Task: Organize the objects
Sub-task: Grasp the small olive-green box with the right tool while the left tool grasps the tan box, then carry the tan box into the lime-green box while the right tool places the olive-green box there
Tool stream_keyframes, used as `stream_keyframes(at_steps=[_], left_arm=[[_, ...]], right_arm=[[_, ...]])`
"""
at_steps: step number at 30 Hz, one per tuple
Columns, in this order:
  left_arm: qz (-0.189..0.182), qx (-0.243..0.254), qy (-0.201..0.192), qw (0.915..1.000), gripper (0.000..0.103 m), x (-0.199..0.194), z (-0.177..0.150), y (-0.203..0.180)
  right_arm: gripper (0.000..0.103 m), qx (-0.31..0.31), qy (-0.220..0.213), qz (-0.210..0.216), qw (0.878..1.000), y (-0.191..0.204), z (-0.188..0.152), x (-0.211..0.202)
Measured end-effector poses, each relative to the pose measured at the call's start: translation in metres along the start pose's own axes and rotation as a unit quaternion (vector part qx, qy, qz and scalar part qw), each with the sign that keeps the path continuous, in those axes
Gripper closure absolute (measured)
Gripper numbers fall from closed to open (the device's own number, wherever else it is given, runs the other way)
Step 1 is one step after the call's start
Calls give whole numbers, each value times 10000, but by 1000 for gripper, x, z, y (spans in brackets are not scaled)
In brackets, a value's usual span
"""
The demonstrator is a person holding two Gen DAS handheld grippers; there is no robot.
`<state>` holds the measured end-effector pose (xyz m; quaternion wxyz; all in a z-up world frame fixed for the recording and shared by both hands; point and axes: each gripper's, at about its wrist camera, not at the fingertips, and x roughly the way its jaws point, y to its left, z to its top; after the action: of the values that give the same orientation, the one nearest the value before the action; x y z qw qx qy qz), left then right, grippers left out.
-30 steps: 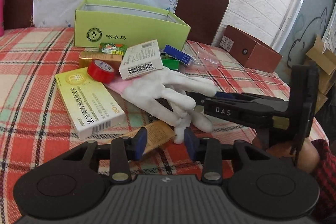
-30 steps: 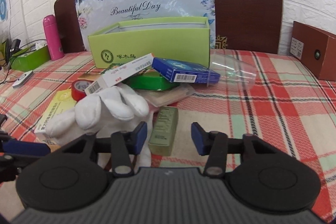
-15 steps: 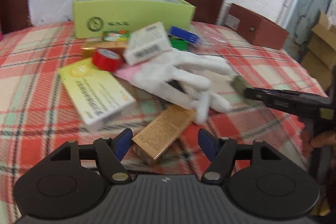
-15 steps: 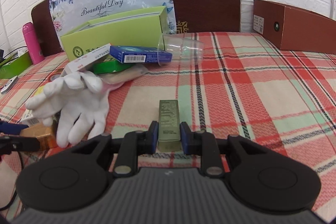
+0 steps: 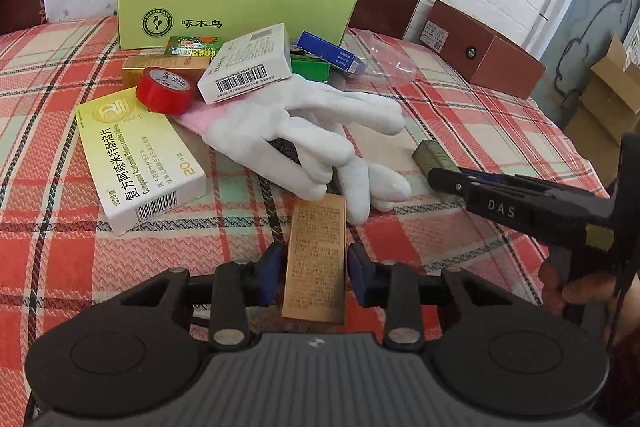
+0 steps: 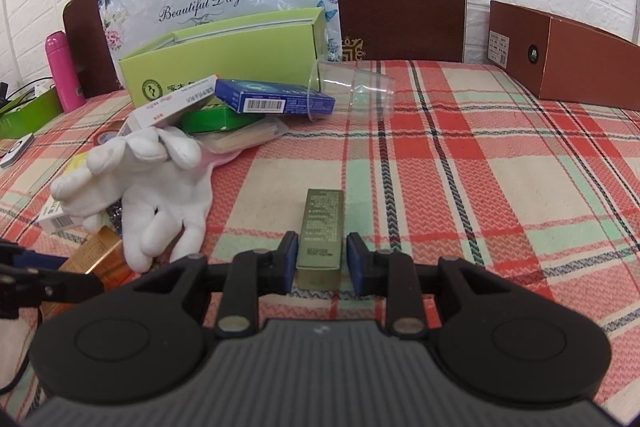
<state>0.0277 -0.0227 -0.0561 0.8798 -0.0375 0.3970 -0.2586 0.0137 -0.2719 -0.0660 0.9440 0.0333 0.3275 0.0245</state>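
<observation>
A gold box (image 5: 316, 259) lies flat on the plaid tablecloth between the pads of my left gripper (image 5: 316, 267). Its jaws are closing and both pads sit against the box's sides. An olive-green box (image 6: 322, 231) lies on the cloth between the pads of my right gripper (image 6: 322, 259). Those jaws are opening, with a thin gap showing at the right pad. The left wrist view shows the right gripper (image 5: 440, 175) from the side, with the olive-green box (image 5: 434, 157) at its tip. A white glove (image 5: 304, 131) lies between the two boxes.
An open lime-green box (image 5: 232, 7) stands at the back. In front of it are piled a yellow-white medicine box (image 5: 136, 155), red tape (image 5: 166, 89), a white box (image 5: 248, 65) and a blue box (image 5: 332, 53). A clear cup (image 6: 352, 91) lies tipped over. A brown box (image 6: 560, 63) stands far right.
My left gripper moved in over the gold box and its jaws narrowed from wide onto its sides. The right gripper swung right, closed on the olive-green box, then eased off slightly.
</observation>
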Motion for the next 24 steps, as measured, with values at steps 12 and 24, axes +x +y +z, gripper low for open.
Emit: stream_keyframes(at_steps=[12, 24], left_arm=[[40, -141, 5, 9999, 67, 4, 4, 0], [-160, -187, -259, 9994, 70, -31, 18, 15]], right_arm=[[78, -61, 43, -79, 9999, 4, 1, 10], [81, -18, -272, 365, 9990, 11, 13, -7]])
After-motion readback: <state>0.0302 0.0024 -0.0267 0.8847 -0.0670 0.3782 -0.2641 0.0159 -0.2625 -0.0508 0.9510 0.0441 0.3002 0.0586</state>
